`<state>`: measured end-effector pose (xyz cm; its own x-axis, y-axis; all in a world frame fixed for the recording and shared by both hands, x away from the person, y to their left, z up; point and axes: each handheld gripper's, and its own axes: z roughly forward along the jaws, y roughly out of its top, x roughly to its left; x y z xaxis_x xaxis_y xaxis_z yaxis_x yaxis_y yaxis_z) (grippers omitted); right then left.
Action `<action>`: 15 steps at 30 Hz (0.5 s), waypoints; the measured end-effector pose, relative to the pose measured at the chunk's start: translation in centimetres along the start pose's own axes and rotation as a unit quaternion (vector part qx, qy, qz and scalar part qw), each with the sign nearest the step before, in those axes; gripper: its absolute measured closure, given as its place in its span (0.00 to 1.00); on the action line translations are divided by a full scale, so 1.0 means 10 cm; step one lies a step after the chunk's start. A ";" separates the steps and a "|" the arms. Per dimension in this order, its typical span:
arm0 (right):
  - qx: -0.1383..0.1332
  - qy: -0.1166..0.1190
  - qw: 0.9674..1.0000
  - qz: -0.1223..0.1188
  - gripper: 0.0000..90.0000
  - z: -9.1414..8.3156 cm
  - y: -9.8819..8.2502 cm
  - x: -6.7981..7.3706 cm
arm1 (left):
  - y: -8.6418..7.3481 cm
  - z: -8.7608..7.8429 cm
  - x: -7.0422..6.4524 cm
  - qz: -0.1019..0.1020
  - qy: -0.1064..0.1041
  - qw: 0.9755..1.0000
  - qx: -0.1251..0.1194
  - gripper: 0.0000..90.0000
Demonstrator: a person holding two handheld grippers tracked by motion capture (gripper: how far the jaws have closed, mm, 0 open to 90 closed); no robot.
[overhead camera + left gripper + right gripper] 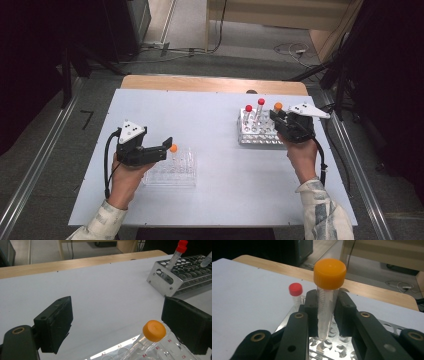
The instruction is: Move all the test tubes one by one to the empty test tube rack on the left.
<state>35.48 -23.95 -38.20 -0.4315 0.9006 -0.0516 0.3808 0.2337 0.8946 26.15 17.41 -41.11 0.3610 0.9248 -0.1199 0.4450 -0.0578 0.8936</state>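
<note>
High view looks down; gripper views sit close, sharing the metal rack [257, 134].

Each hand carries a black two-jaw gripper. The left gripper [167, 145] has a pale grey three-cornered plate [131, 131] on top with small dark dots, and a black cable [106, 165] looping from its rear past the wrist. The right gripper [275, 117] bears a like plate [309, 110]; its cable [321, 162] trails behind the hand. The left gripper's jaws end in flat, matte rectangular pads [56, 323], scuffed at the edges. Brass-ringed holes [257, 337] mark the right gripper's black linkage arms. Both sleeves [322, 212] are light, with a mottled grey-green pattern.
</note>
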 end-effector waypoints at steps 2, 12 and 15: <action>-0.001 0.007 1.000 -0.004 0.79 -0.01 0.00 0.05 | 0.01 0.00 0.00 -0.003 0.000 1.000 0.001 0.10; -0.001 0.041 0.999 -0.016 0.79 0.01 0.01 0.28 | 0.03 -0.01 -0.02 -0.002 0.004 1.000 -0.002 0.08; 0.000 0.051 0.999 -0.019 0.79 0.05 0.00 0.37 | 0.04 0.00 -0.01 -0.003 0.003 1.000 0.001 0.07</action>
<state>34.29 -20.48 -38.62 -0.5264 0.8492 -0.0406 0.3622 0.2672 0.8930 26.26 17.31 -40.77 0.3542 0.9271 -0.1221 0.4485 -0.0539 0.8922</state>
